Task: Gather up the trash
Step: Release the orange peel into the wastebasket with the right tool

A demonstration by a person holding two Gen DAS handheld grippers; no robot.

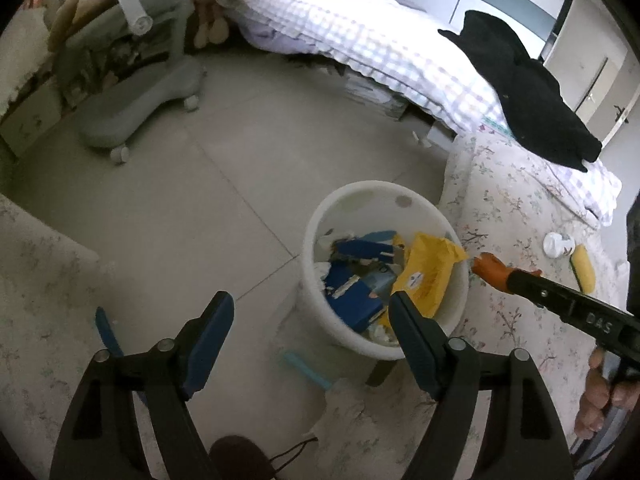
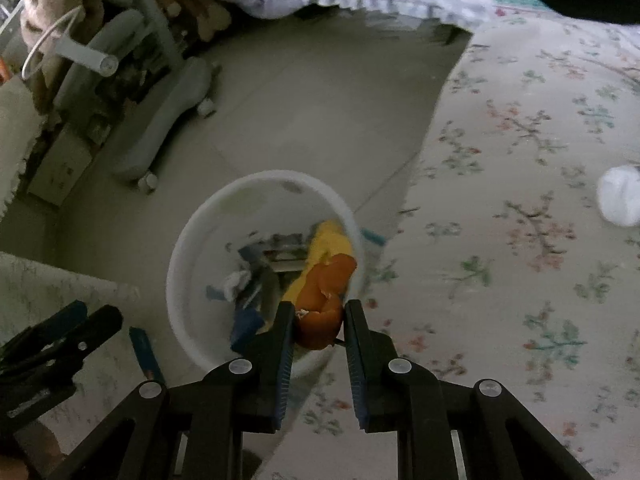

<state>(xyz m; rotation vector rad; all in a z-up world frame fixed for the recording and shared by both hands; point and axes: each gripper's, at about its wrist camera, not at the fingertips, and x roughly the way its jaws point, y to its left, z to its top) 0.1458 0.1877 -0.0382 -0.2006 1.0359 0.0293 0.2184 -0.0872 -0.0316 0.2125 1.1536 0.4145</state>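
A white round trash bin stands on the floor beside the floral bedspread; it holds blue cartons and a yellow bag. It also shows in the right wrist view. My right gripper is shut on an orange peel and holds it above the bin's near rim. In the left wrist view the peel hangs just right of the bin. My left gripper is open and empty, near the bin's left side.
A floral bedspread lies to the right with a white crumpled lump on it. A small white object and a yellow item lie on it. A grey wheeled chair base stands far left. A black garment lies on the bed.
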